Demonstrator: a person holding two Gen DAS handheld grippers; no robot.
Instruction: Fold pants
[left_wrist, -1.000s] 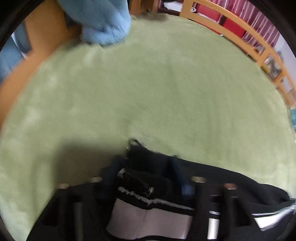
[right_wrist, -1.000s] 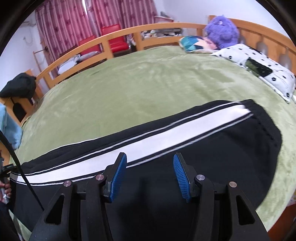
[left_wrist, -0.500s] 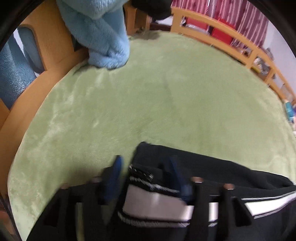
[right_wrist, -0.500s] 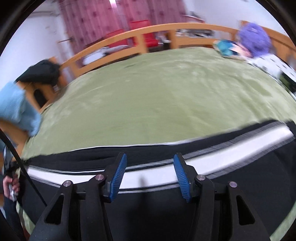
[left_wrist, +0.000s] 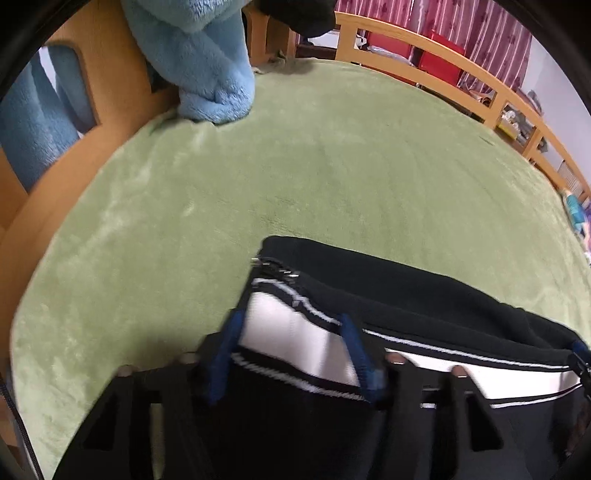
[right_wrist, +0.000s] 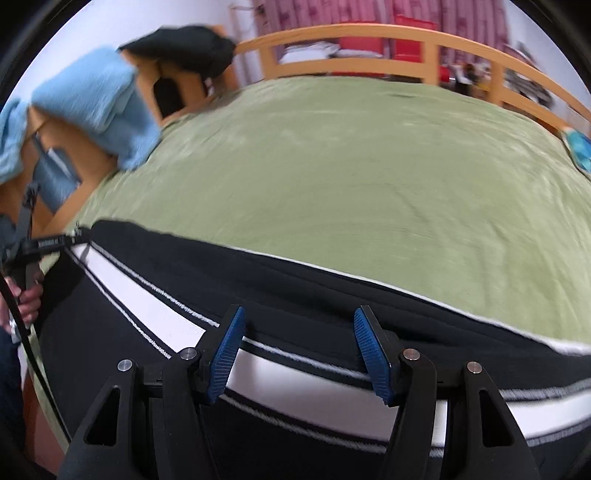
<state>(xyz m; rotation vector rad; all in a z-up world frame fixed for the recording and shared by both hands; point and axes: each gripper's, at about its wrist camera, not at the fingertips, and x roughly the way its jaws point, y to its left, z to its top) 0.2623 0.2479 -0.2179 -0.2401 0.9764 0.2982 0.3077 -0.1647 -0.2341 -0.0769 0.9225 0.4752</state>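
Black pants (left_wrist: 424, 317) with a white side stripe (right_wrist: 155, 310), stretched lengthwise across the near side of a green bed (left_wrist: 332, 177). Hem end with a small zipper (left_wrist: 275, 267) just past the left tool (left_wrist: 291, 354), which stands spread wide, stripe lying between the blue pads (left_wrist: 356, 347); no pinch on the cloth to be seen, though motion blur makes contact hard to judge. Right tool (right_wrist: 301, 350) likewise gaping above the stripe midway along the leg, holding nothing.

Risks from here, as a judgement:
- Closing on only the top layer, so the lower leg stays behind and the fold comes out skewed.
- Catching the plush bed cover along with the cloth, dragging it up.
- Uneven pull between the two ends, twisting the stripe and bunching the leg.
- Pants lie close to the near edge of the bed; a slack grip could let them slide off.
- Zipper snagging on a pad or on the cover.

Hard to make out:
- Waistband end cut off at the right of both views.
- Whether one leg already lies over the other: two layers suggested at the hem, not certain.
- Lower part of the pants hidden under both tool bodies.
- Blue blanket (right_wrist: 92, 103) and dark garment (right_wrist: 181, 48) on the wooden frame (right_wrist: 369, 33) blurred, well apart from the pants.
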